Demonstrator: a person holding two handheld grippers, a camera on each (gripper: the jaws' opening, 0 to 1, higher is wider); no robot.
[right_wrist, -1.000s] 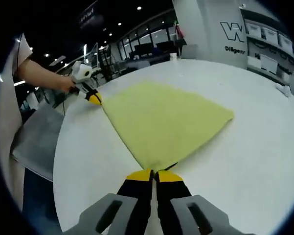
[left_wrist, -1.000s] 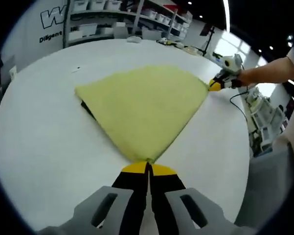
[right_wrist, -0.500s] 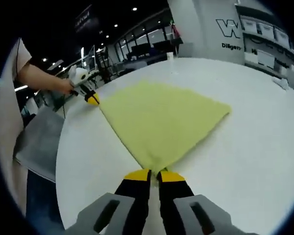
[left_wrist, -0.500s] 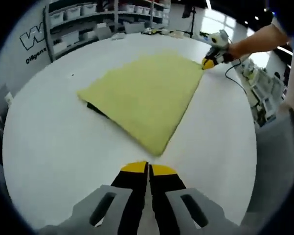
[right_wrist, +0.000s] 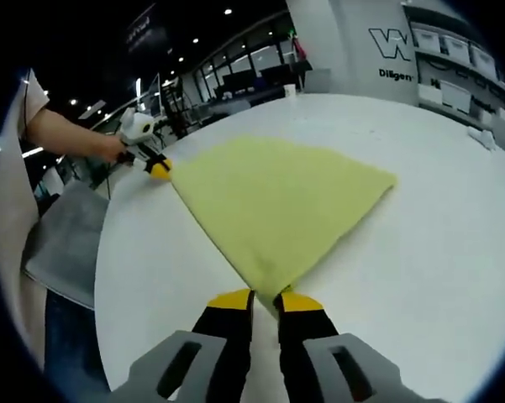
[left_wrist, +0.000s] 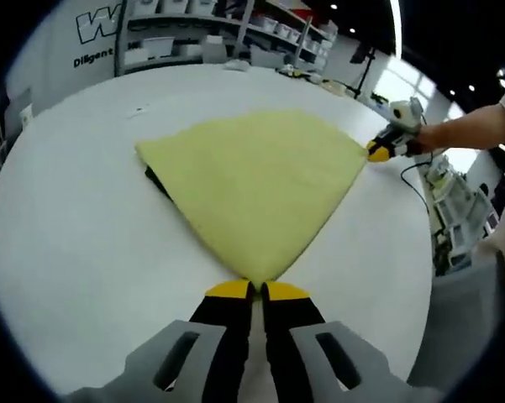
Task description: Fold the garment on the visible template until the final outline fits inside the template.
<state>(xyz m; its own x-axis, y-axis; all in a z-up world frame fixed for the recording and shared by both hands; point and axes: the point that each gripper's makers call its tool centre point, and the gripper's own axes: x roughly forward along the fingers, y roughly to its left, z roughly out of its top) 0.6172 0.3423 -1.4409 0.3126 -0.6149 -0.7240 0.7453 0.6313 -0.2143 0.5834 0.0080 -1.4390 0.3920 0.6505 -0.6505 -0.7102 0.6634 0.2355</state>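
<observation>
The yellow garment lies folded flat on the round white table as a fan-shaped wedge. A dark sliver of the template peeks out under its left edge. My left gripper has its jaws together, the yellow tips touching the garment's near corner; I cannot see cloth pinched between them. In the right gripper view, my right gripper stands slightly open with another corner of the garment lying between its tips. Each gripper shows in the other's view: the right gripper and the left gripper.
Shelves with white bins and a wall with lettering stand beyond the table's far side. A person's bare forearm reaches in from the right. A grey chair seat sits off the table edge. Small items lie at the far rim.
The left gripper, which had drawn back from the garment, has moved forward to its corner again. The right gripper's jaws have parted a little around their corner.
</observation>
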